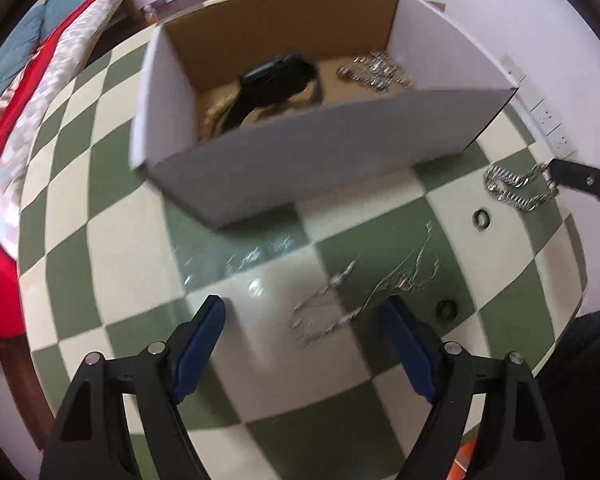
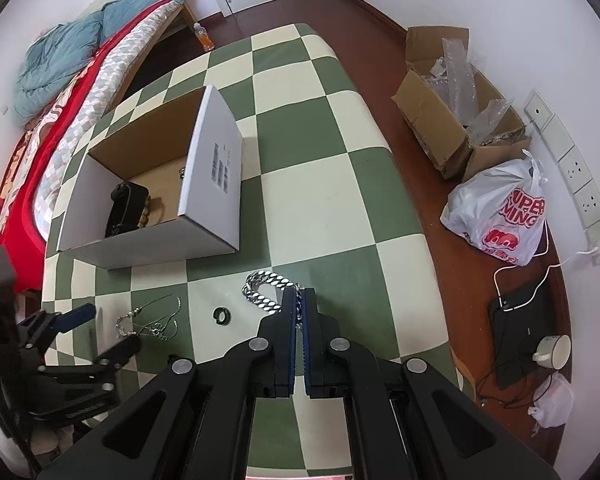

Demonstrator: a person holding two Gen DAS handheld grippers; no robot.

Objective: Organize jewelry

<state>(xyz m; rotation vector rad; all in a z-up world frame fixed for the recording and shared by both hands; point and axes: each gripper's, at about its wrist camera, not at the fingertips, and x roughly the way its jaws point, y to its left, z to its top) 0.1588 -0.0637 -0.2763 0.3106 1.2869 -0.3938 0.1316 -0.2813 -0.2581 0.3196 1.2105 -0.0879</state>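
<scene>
A white cardboard box (image 1: pixel 300 152) (image 2: pixel 216 168) stands open on the green-and-cream checked table (image 2: pixel 300 128). Inside lie a black object (image 1: pixel 272 84) (image 2: pixel 126 208), a gold piece (image 1: pixel 214 118) and silver chains (image 1: pixel 376 70). My left gripper (image 1: pixel 304 308) (image 2: pixel 100 328) is open, pointing down over thin silver necklaces (image 1: pixel 340 308) (image 2: pixel 152 320) tangled on the table; nothing is gripped. My right gripper (image 2: pixel 298 294) (image 1: pixel 556 172) is shut on a chunky silver chain (image 2: pixel 264 288) (image 1: pixel 508 188), whose loop rests on the table. Two dark rings (image 1: pixel 481 218) (image 1: pixel 446 308) lie near the necklaces; the right wrist view shows one ring (image 2: pixel 221 316).
A bed with a red blanket (image 2: pixel 28 200) runs along the table's left side. On the floor to the right are a brown carton (image 2: pixel 452 120), a white plastic bag (image 2: pixel 504 216), a black device with a cable (image 2: pixel 520 320) and a mug (image 2: pixel 554 350). Wall sockets (image 2: pixel 580 184) sit at the far right.
</scene>
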